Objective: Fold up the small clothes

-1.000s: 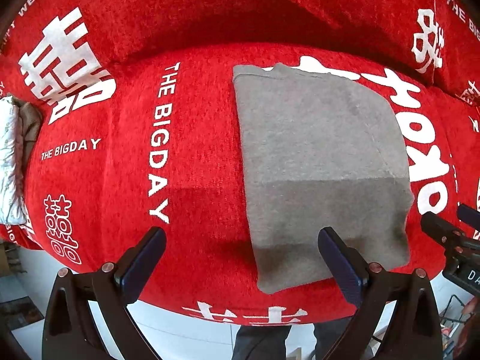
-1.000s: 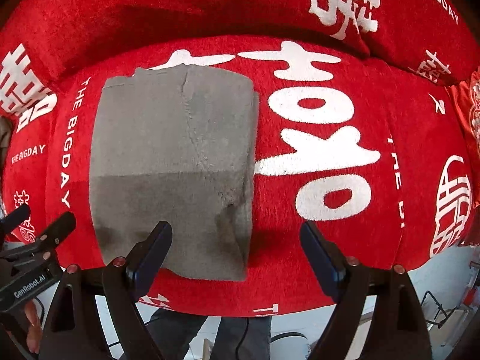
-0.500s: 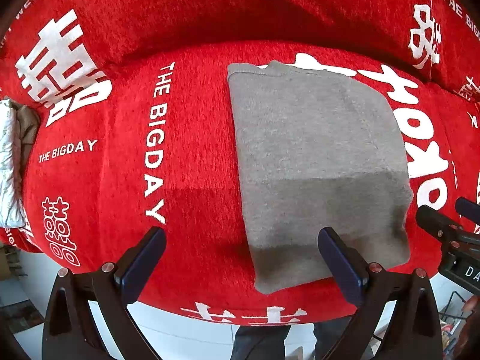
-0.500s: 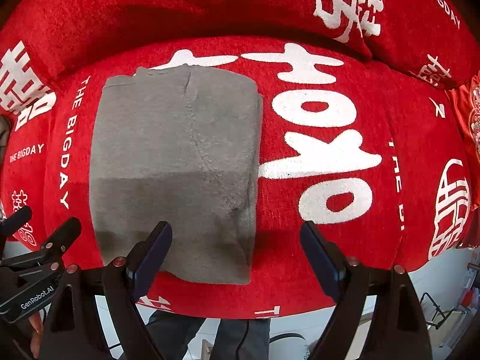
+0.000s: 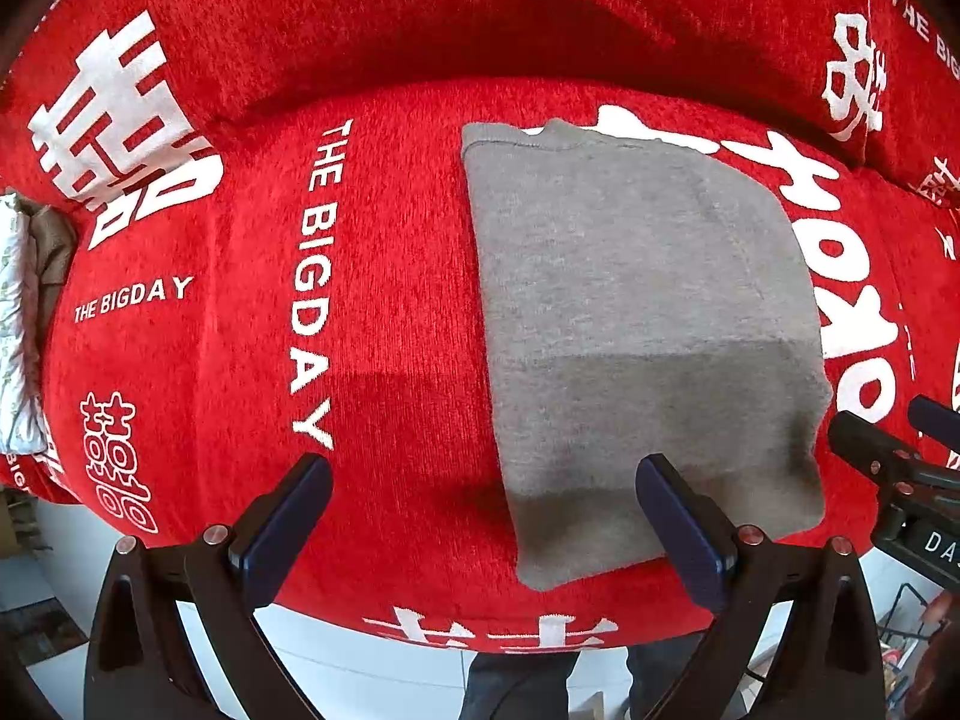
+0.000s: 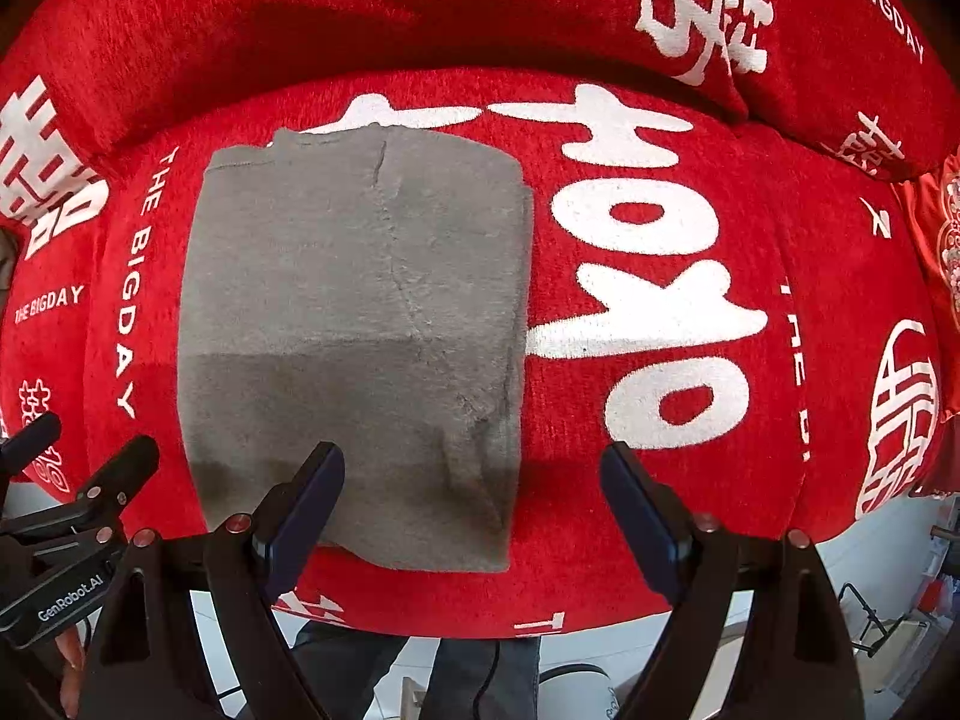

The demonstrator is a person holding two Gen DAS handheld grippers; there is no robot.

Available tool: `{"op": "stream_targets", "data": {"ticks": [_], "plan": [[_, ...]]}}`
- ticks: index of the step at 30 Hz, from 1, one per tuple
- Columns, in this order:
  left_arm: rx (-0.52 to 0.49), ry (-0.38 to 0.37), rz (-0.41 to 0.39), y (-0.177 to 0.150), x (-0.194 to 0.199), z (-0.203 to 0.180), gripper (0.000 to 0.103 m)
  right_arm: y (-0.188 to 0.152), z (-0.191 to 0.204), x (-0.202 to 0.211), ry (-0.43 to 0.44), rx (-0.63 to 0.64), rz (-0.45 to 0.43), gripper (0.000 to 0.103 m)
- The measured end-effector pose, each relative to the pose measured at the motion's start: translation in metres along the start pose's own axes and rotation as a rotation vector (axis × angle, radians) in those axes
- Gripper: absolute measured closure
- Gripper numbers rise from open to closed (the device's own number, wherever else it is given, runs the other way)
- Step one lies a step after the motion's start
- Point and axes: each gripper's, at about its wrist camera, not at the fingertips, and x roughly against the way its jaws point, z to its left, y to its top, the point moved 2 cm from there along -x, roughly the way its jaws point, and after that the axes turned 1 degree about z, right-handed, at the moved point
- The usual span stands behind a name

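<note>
A grey garment (image 5: 636,324) lies folded into a flat rectangle on the red sofa seat (image 5: 390,312). Seen from the right wrist, the same grey garment (image 6: 354,330) shows a seam running down its middle and a small crease near its right edge. My left gripper (image 5: 483,486) hangs open above the garment's near left edge, nothing between its fingers. My right gripper (image 6: 471,474) hangs open above the garment's near right corner, also empty. Each gripper shows at the edge of the other's view.
The red sofa cover carries white lettering and large white characters; its backrest (image 5: 480,18) rises behind the seat. A pale bundle of cloth (image 5: 18,324) lies at the seat's far left. White floor (image 6: 600,654) and a person's dark trouser legs (image 6: 474,678) show below the seat's front edge.
</note>
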Motion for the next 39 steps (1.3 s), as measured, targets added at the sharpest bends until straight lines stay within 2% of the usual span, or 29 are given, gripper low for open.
{"op": "stream_targets", "data": {"ticks": [39], "plan": [[-0.007, 0.002, -0.002, 0.0024, -0.0017, -0.0023, 0.002, 0.0016, -0.0003, -0.0034, -0.002, -0.002, 0.012, 0.014]]}}
